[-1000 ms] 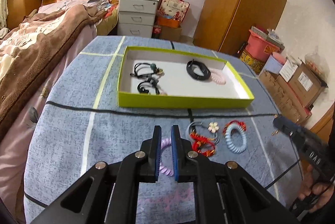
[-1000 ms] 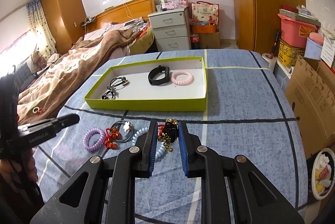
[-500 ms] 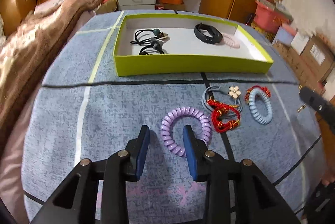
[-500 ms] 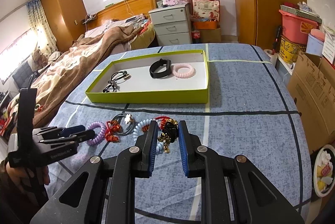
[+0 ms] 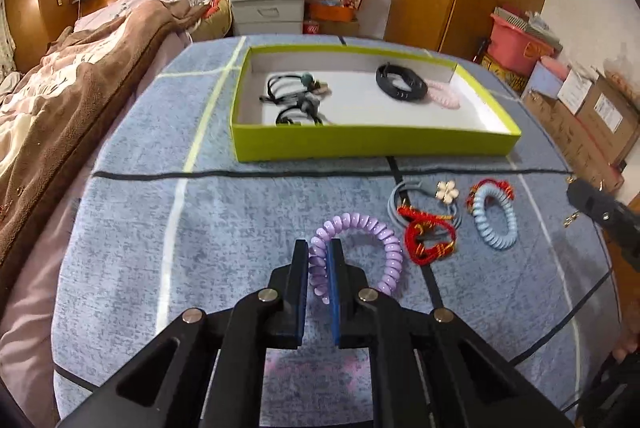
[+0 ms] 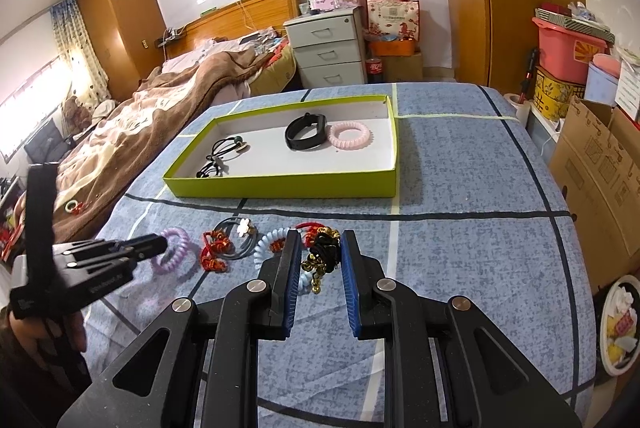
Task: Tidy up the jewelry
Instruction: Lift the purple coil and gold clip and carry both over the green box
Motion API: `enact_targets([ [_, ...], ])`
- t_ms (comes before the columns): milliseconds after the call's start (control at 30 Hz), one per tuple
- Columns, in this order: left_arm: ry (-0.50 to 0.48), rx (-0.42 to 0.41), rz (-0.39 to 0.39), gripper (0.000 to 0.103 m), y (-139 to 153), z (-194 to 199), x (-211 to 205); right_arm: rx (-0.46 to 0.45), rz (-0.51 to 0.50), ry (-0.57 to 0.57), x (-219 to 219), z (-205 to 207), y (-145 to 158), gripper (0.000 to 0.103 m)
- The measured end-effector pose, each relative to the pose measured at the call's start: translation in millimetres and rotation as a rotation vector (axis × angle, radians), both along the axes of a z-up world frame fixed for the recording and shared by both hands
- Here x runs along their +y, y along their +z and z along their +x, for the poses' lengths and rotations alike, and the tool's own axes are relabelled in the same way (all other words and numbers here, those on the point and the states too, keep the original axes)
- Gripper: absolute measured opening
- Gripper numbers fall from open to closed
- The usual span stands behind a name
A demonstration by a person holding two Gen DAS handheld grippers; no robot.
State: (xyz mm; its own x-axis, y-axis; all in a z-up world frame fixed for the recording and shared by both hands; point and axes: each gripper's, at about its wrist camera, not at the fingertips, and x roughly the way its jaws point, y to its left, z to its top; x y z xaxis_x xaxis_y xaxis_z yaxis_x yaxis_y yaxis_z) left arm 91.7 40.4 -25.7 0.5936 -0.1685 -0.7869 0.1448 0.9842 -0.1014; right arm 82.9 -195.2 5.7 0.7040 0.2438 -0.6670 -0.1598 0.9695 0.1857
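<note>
The green tray (image 5: 376, 144) sits on the blue cloth. Just before it, the left gripper (image 5: 320, 260) clenches the purple coil tie (image 5: 384, 236); next, lift it trayward. The right gripper (image 6: 320, 264) (jaws parted) straddles the black beaded piece (image 6: 324, 252).

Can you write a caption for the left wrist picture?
Left gripper shut on purple spiral hair tie on the blue bedspread, green tray beyond.

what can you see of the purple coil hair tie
The purple coil hair tie is a glossy lilac spiral cord, plastic by its look, forming a ring. It lies on the blue tablecloth, with its left arc pinched between the left gripper jaws. The red knotted bracelet sits just right of it.
</note>
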Motion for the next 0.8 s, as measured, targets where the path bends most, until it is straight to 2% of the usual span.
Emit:
enact_targets([
  [267,0.011,-0.049,-0.062,0.010,21.3,7.0,3.8,-0.014,-0.004,0.000,0.4,9.4,4.9,0.021],
  [533,0.010,-0.075,-0.103,0.010,36.5,37.5,-1.6,-0.033,-0.023,0.005,3.6,39.4,14.1,0.021],
  [800,-0.021,-0.081,-0.097,0.010,40.0,68.4,-18.6,-0.015,-0.045,0.001,2.4,79.9,9.8,0.021],
])
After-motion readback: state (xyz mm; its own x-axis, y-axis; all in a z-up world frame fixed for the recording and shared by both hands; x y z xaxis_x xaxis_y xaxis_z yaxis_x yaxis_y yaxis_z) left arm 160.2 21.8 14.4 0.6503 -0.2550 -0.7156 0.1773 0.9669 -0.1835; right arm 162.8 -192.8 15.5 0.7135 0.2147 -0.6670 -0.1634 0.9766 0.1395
